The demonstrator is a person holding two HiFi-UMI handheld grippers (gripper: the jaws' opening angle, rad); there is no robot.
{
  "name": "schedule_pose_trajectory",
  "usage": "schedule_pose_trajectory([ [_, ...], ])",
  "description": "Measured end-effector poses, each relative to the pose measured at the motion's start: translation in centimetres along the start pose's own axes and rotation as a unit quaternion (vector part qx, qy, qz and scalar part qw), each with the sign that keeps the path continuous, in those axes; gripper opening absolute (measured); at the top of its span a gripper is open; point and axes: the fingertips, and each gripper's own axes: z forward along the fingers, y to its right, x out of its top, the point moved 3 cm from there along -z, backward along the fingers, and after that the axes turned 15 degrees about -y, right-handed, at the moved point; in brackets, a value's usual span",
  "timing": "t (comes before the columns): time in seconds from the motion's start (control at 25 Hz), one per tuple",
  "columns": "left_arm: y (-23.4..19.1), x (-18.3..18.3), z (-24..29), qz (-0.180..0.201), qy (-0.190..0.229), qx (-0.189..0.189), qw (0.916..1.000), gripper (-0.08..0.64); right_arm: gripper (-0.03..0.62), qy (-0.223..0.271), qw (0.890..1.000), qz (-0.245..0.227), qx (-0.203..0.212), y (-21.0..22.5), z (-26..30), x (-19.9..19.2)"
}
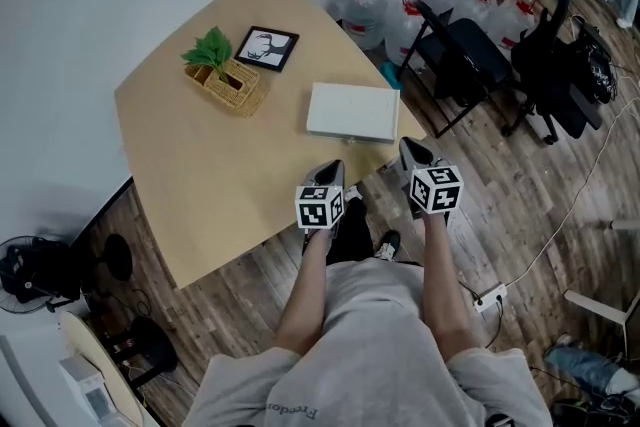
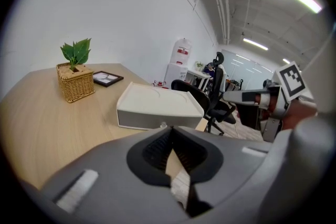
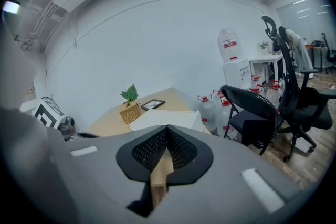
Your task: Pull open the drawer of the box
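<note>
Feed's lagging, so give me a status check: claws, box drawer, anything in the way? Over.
Left claw shut, empty, short of the box. Right claw shut, empty, alongside. Drawer closed, knob untouched. Nothing between claws and knob.

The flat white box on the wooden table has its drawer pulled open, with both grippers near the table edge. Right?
No: the drawer of the flat white box is shut, as the left gripper view shows. The left gripper and right gripper are near the wooden table edge.
</note>
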Motion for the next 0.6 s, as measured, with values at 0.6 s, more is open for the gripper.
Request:
schedule_pose_trajectory([
  [0.6, -2.1, 0.6, 5.0, 0.004, -0.062, -0.011, 0.9980, 0.054, 0.002, -0.097, 0.994, -0.037, -0.019, 1.6, 7.1, 0.3],
])
